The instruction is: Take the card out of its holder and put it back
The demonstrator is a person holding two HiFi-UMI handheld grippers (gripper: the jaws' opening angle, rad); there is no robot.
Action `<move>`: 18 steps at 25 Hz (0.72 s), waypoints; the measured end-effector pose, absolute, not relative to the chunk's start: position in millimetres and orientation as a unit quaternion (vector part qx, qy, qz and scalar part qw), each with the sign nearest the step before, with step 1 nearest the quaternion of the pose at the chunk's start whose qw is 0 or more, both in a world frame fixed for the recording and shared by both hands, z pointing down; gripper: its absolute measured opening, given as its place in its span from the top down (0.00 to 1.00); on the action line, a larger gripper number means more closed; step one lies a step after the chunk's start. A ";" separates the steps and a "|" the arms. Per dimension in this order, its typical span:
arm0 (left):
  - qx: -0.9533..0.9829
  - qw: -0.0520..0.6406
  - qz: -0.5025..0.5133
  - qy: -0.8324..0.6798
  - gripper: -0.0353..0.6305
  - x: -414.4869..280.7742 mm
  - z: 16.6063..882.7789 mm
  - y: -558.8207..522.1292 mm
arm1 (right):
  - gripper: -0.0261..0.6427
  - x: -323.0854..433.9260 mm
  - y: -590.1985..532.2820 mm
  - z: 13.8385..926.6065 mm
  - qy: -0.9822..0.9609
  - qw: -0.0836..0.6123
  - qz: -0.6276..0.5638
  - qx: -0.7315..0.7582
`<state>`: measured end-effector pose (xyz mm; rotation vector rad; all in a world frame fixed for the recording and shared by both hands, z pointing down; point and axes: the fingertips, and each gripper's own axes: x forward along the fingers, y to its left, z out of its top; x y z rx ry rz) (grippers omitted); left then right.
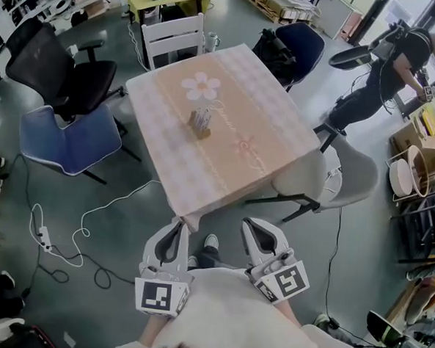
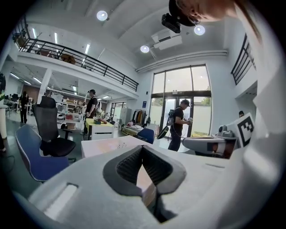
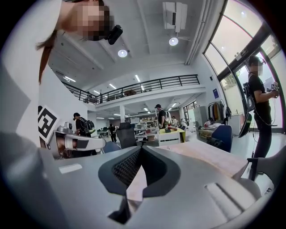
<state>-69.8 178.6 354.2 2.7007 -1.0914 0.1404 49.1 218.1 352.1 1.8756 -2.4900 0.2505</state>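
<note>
Both grippers hang low at 6 o'clock in the head view, just off the near corner of the tabletop [image 1: 236, 104], neither one touching it. The left gripper [image 1: 176, 223] sits at 7 o'clock and the right gripper [image 1: 253, 224] at 5, side by side and both pointing towards 12, at the cloth. In the left gripper view the fingers [image 2: 129, 167] are pressed together at their tips with nothing between them. It is the same in the right gripper view: those fingers [image 3: 125, 169] are closed tip to tip and empty. The card [image 1: 201, 117] stands upright in its holder [image 1: 200, 132] near the middle of the tabletop, at 12 o'clock from the grippers and well apart from both. A flower print [image 1: 201, 86] lies on the cloth just beyond the holder. A blue chair [image 1: 68, 146] sits at the tabletop's 9 o'clock, a white chair [image 1: 173, 36] at 12 and a grey chair [image 1: 350, 174] at 4. A person [image 1: 385, 69] in dark clothes bends over at 2 o'clock, well away.
</note>
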 end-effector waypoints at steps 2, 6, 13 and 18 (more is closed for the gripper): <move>0.919 0.110 0.051 -0.376 0.95 -67.1 356.7 171.9 | 0.96 54.0 213.6 353.4 -0.798 0.006 0.081 0.597; 0.914 0.101 0.068 -0.386 0.95 -63.2 363.0 162.0 | 0.96 65.3 209.3 355.3 -0.802 0.011 0.085 0.591; 0.911 0.101 0.065 -0.394 0.95 -52.4 364.3 155.7 | 0.96 79.0 206.4 363.0 -0.805 0.008 0.089 0.586; 0.912 0.100 0.067 -0.393 0.95 -48.4 364.0 148.0 | 0.96 81.0 196.7 362.9 -0.806 0.005 0.091 0.584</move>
